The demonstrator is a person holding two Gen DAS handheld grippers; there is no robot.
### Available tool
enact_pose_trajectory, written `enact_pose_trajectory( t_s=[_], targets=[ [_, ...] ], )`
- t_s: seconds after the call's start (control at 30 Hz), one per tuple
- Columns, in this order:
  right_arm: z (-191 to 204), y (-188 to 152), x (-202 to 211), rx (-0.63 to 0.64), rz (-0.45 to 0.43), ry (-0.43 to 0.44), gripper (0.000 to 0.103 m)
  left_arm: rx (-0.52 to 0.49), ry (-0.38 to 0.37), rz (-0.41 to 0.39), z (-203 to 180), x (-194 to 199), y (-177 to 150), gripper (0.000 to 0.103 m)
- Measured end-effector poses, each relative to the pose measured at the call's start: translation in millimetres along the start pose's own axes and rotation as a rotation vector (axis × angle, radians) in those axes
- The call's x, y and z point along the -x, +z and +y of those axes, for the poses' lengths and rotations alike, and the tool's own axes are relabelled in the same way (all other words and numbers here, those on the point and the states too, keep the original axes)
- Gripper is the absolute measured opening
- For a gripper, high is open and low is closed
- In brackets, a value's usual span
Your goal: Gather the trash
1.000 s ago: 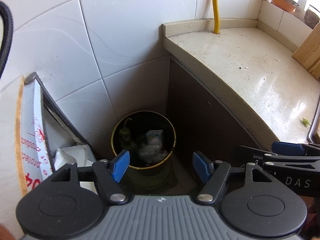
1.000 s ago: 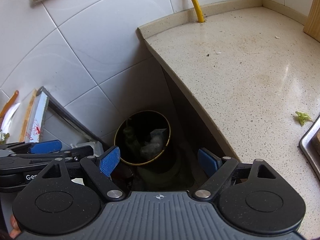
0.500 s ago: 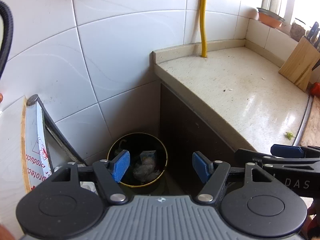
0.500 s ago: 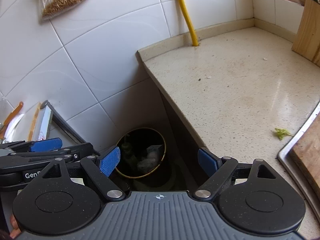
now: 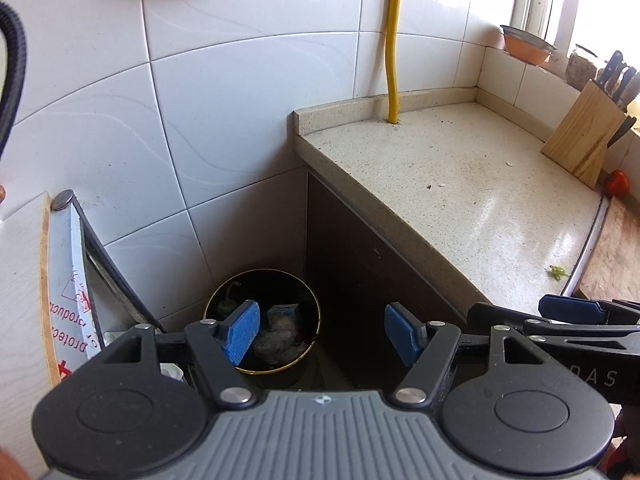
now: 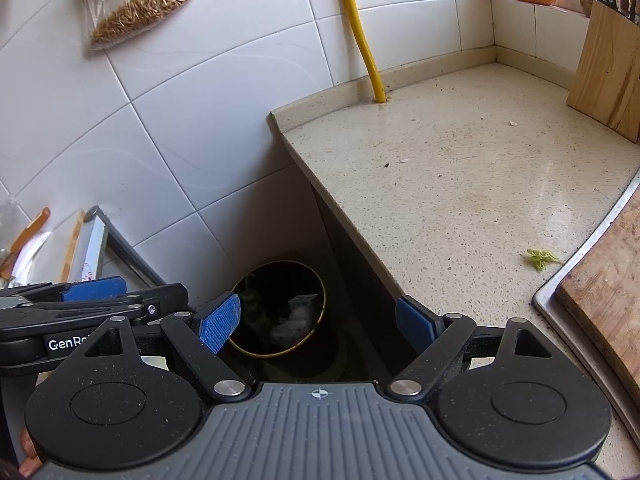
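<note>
Both the left gripper and right gripper gape empty, low in frame above the trash bin at lower centre, a green scrap lying on the counter at right.

Left gripper and right gripper both held high above the trash bin, side by side. Jaws spread wide on each, nothing between the pads.
</note>
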State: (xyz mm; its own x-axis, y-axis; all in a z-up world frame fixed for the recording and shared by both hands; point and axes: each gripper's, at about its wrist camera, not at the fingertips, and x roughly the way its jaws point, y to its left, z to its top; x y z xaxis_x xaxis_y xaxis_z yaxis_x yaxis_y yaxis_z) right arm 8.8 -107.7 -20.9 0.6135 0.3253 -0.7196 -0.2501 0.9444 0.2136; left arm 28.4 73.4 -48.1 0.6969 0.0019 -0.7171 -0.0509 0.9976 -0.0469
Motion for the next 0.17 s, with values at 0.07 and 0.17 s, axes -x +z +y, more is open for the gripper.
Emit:
enact_pose_trajectory(
  t_s=[0.07,0.17],
  targets=[
    [1.3,-1.1,0.9,0.002,-0.001,0.0,0.089,0.001,0.003,-0.002,-0.5,2.1,-1.1,0.065],
    [2.2,-1.6,1.1,0.005,0.002,0.004,0.089,-0.005,0.012,-0.007,0.1,3.5,-1.3,0.065]
  ],
)
